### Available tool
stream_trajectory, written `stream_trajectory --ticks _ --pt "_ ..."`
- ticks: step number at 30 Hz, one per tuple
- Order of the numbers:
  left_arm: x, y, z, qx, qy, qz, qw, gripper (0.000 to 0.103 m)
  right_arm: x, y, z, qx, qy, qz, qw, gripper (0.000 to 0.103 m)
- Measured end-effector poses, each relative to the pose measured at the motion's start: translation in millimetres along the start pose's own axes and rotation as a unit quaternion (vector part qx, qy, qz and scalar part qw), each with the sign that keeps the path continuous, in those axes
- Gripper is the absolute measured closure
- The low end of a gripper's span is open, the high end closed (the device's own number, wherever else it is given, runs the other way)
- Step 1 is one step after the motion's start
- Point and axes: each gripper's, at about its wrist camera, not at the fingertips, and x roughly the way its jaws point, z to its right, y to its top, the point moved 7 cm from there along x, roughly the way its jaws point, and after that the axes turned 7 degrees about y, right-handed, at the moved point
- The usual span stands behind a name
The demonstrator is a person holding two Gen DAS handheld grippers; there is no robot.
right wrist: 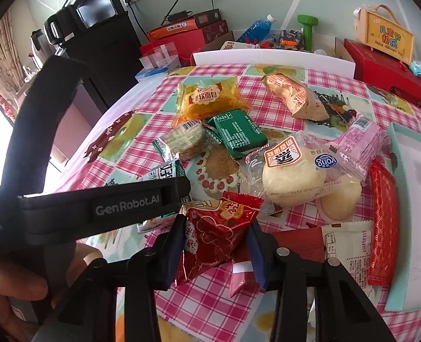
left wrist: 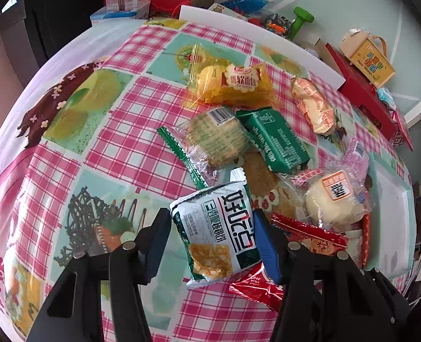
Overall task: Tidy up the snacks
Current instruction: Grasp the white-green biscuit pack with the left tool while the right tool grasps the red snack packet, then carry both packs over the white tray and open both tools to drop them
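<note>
Biggest risk is the two rigs fouling each other: in the right wrist view the left gripper's body crosses low over the worktop [right wrist: 310, 253] right beside the right gripper [right wrist: 217, 245], so if either one swings w/o the other clearing first, I'd expect a knock and a dropped pack. Next, the snack pile [left wrist: 256, 142] itself: loose packs lie overlapping mid-worktop, so dragging anything out low would prob shove its neighbours, e.g. the round bun [right wrist: 293, 176] or green pack [right wrist: 239, 134], toward the edge or onto the pale tray [right wrist: 415, 228] at the right. Then grip security. Left gripper [left wrist: 213, 236] has its fingers closed on the white-green cracker pack [left wrist: 219, 233], held upright, pads on the puffy sides; air-filled bag, so it could squirt out or rotate under a quick move. Too much squeeze = crushed crackers. Right gripper fingers are clamped on the red foil pack [right wrist: 216, 236], seemingly by a crinkled section, w/ the lower end looking close to the worktop; slick foil may slip. Can't tell if the pink sachet [right wrist: 239, 280] just under it is caught as well. If so, it'd get carried along and dropped somewhere wrong.
</note>
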Motion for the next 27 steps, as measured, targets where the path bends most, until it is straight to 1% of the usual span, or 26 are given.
stream_trajectory --ticks 8,11,14,17,20,24,27 --pt "-38 6 9 -0.001 -0.005 0.032 0.9995 0.046 -32 5 -1 0.004 0.012 0.026 1.000 0.060" --pt "-57 10 22 0.004 -0.011 0.048 0.9988 0.046 -53 10 5 0.007 0.013 0.043 0.999 0.060" --pt "-72 15 43 0.009 -0.026 0.061 0.9978 0.046 -74 17 16 0.018 0.007 0.065 0.998 0.060" --pt "-79 19 69 0.014 -0.042 0.066 0.9969 0.046 -92 23 38 0.035 -0.012 0.081 0.996 0.060" --pt "-84 20 98 0.021 -0.062 0.069 0.9955 0.046 -112 28 69 0.061 -0.041 0.097 0.993 0.060" --pt "-84 14 145 0.047 -0.080 0.066 0.9935 0.046 -145 30 125 0.107 -0.090 0.122 0.983 0.060" --pt "-81 7 183 0.073 -0.093 0.062 0.9911 0.046 -164 28 167 0.147 -0.123 0.135 0.972 0.060"
